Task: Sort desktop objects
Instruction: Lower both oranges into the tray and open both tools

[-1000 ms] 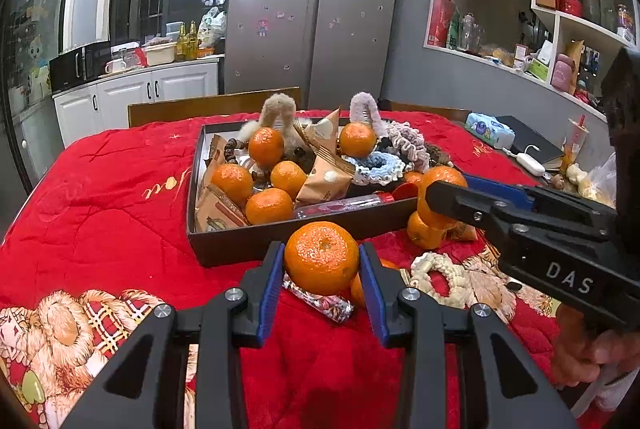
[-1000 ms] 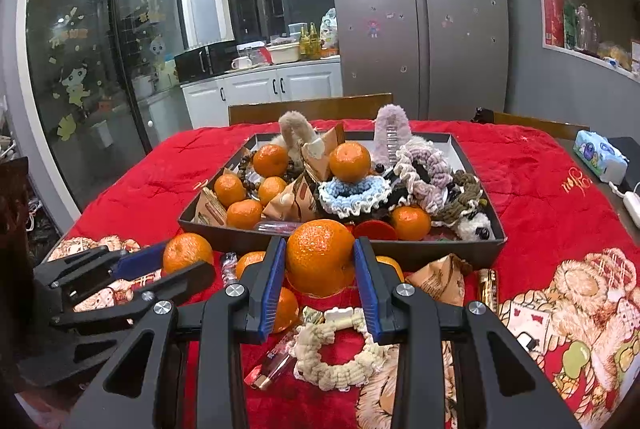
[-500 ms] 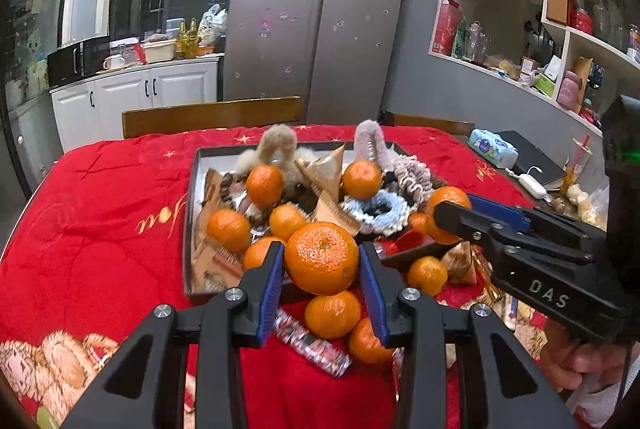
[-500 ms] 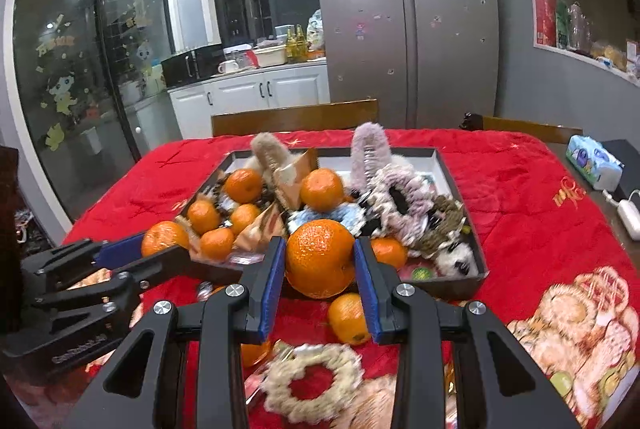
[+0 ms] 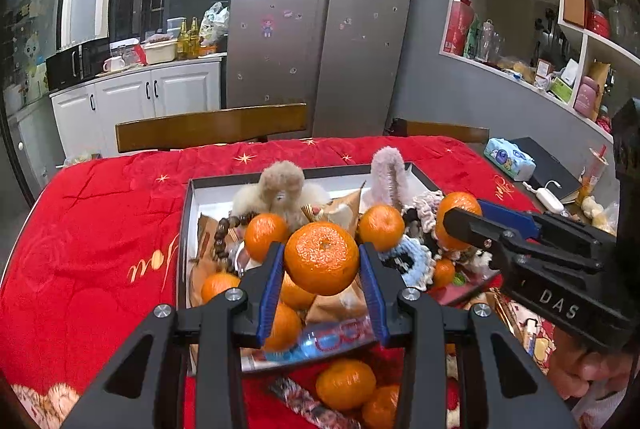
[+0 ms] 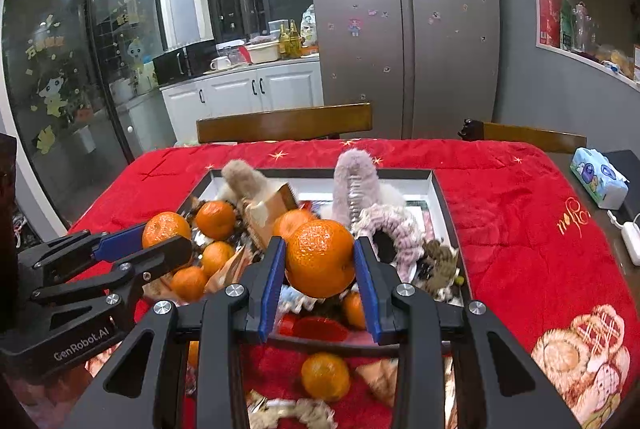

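Both tools angle downward over the dark tray [image 5: 185,229]. The left tool [image 5: 322,281] clamps one mandarin [image 5: 321,258]; the right tool [image 6: 320,279] clamps another mandarin [image 6: 320,257]. Beneath them the tabletop wears a red quilt [image 6: 520,229]; a steel fridge [image 5: 320,29] stands beyond.

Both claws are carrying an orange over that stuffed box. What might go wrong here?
The tray is already heaped with oranges, scrunchies and wrappers, so a dropped fruit may roll off the pile. The left gripper and right gripper each pinch a round orange by its sides only; it could slip. The two also sit close together and might bump.
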Demonstrator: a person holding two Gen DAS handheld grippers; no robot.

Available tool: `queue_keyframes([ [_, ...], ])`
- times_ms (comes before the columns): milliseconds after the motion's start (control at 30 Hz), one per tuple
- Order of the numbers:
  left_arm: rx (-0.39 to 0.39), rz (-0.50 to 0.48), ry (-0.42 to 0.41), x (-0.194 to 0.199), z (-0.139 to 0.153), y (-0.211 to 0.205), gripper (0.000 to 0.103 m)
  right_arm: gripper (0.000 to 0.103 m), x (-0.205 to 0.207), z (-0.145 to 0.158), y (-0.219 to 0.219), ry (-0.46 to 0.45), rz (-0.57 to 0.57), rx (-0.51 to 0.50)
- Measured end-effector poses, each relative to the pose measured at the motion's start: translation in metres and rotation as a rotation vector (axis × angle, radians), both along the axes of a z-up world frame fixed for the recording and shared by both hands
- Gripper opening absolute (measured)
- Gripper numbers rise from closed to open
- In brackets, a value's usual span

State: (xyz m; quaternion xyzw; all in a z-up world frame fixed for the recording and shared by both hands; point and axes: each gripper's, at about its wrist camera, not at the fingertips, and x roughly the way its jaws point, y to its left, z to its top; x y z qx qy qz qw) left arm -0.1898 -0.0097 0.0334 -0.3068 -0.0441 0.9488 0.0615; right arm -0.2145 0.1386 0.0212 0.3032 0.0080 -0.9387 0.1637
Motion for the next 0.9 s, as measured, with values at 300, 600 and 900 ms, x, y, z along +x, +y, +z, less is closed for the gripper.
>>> queue_keyframes([
  [300, 0.02, 0.016, -0.009, -0.037, -0.005, -0.008, 0.039, 0.033, -0.036, -0.002, 0.008, -0.015, -0.01, -0.016],
  [600, 0.038, 0.029, -0.036, -0.06, -0.009, -0.013, 0.039, 0.033, -0.064, -0.007, 0.017, -0.038, -0.021, -0.068],
  [900, -0.025, 0.015, -0.021, -0.062, -0.022, 0.003, 0.039, 0.033, -0.074, -0.017, 0.013, -0.053, 0.016, -0.062],
])
